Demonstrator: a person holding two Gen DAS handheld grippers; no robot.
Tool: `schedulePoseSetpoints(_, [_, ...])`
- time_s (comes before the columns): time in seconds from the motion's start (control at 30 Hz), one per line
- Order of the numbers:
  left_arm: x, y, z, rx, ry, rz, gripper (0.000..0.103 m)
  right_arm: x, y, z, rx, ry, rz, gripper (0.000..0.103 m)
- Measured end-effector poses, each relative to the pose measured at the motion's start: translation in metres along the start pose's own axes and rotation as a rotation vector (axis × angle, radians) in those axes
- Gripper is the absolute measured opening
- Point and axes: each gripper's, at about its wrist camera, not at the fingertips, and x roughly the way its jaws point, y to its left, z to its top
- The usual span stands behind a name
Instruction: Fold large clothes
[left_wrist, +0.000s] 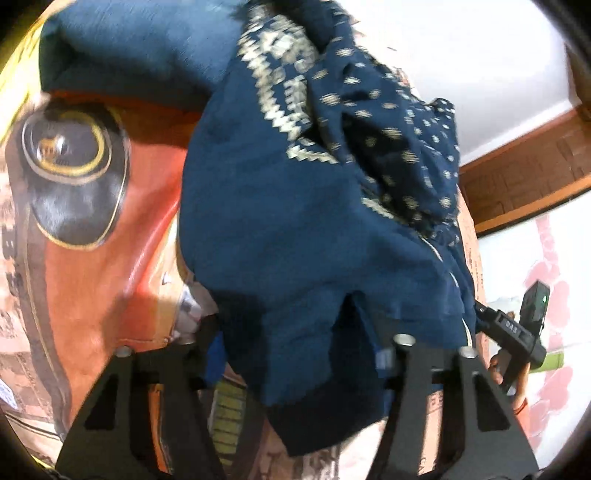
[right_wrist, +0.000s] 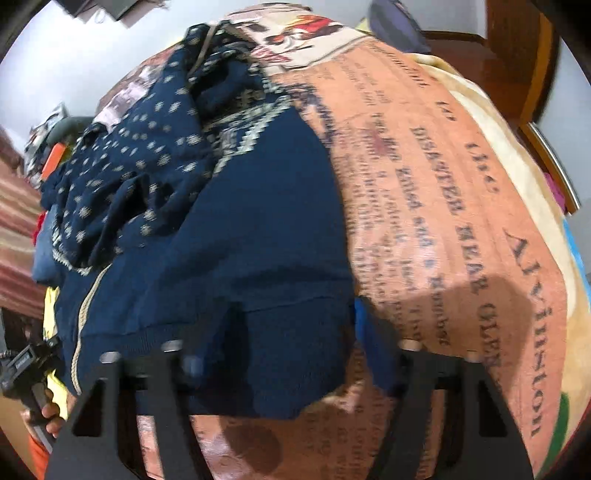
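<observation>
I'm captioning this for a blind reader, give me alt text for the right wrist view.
A dark blue sweater with a cream knitted pattern lies rumpled on an orange printed blanket, its hem between the wide-open fingers of the right gripper. The other gripper shows at lower left.

Sweater (right_wrist: 236, 229) heaped between claws

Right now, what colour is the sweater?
Navy blue sweater with cream knitted patterns, clearest in the right wrist view.

One navy sweater (left_wrist: 280, 229), one printed blanket (right_wrist: 443, 206), two claws.
</observation>
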Motion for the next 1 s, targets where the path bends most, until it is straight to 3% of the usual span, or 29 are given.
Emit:
schedulePoseSetpoints(0.07, [-0.006,-0.011,0.001,0.053,-0.019,0.025,0.030,0.001,0.003,0.001,-0.001,0.009,0.011,0.033])
schedulePoseSetpoints(0.1, [-0.010,-0.015,0.002,0.075,-0.029,0.035,0.019,0.001,0.005,0.002,-0.005,0.015,0.025,0.017])
schedulePoseSetpoints(0.13, [-0.014,-0.019,0.004,0.095,-0.036,0.033,0.012,0.000,0.006,0.004,-0.006,0.023,0.037,0.015])
schedulePoseSetpoints(0.23, [-0.035,-0.027,0.013,0.119,-0.083,0.002,0.005,-0.013,0.016,0.009,-0.023,-0.006,0.046,0.013])
schedulePoseSetpoints(0.53, [-0.104,-0.047,0.061,0.154,-0.261,-0.097,0.002,-0.085,0.060,0.053,-0.122,-0.209,0.135,0.012])
schedulePoseSetpoints(0.77, [-0.147,-0.050,0.120,0.120,-0.418,-0.141,0.002,-0.105,0.088,0.110,-0.121,-0.362,0.151,0.012])
schedulePoseSetpoints(0.83, [-0.143,-0.048,0.146,0.100,-0.445,-0.122,0.002,-0.103,0.089,0.129,-0.112,-0.391,0.143,0.012])
schedulePoseSetpoints(1.0, [-0.102,-0.038,0.210,0.054,-0.424,-0.040,0.002,-0.074,0.090,0.186,-0.068,-0.404,0.103,0.012])
